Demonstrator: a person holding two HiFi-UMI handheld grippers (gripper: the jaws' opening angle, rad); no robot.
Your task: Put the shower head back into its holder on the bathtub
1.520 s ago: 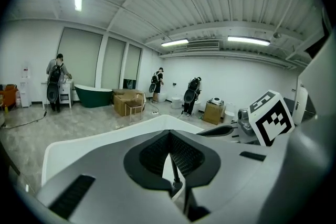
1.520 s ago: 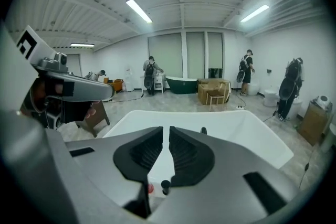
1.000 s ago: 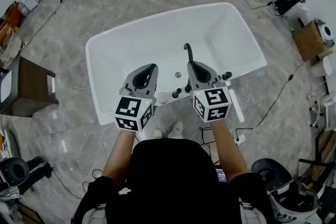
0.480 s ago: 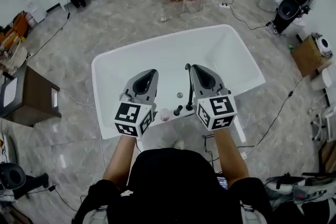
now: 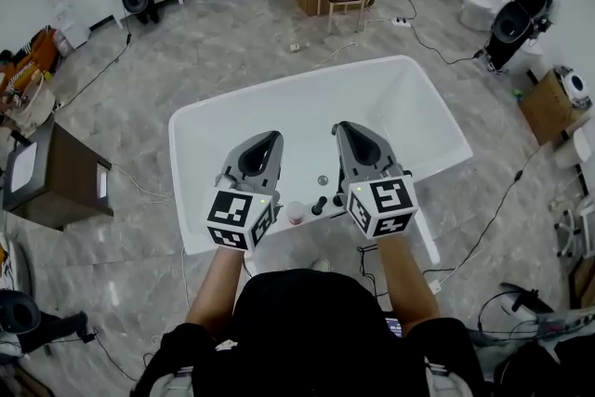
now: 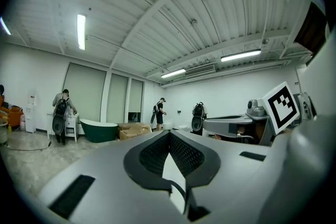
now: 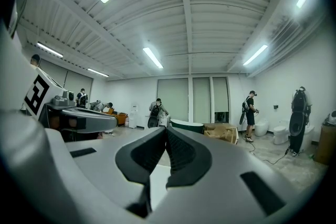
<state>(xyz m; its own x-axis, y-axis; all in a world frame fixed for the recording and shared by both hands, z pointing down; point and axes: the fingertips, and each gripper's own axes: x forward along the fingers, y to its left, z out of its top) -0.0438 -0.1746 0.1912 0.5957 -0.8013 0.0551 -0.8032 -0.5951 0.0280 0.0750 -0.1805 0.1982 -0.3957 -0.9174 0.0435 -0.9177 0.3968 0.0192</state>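
White bathtub (image 5: 390, 98) lies below; left gripper (image 5: 272, 139) and right gripper (image 5: 342, 129) hang level above its near rim, fingers together, empty. Neither holds the shower head; whether it is seated can't be judged.

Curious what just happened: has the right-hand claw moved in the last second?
Yes. The grey right claw has risen toward the camera: it now covers more of the white glossy bathtub below it.
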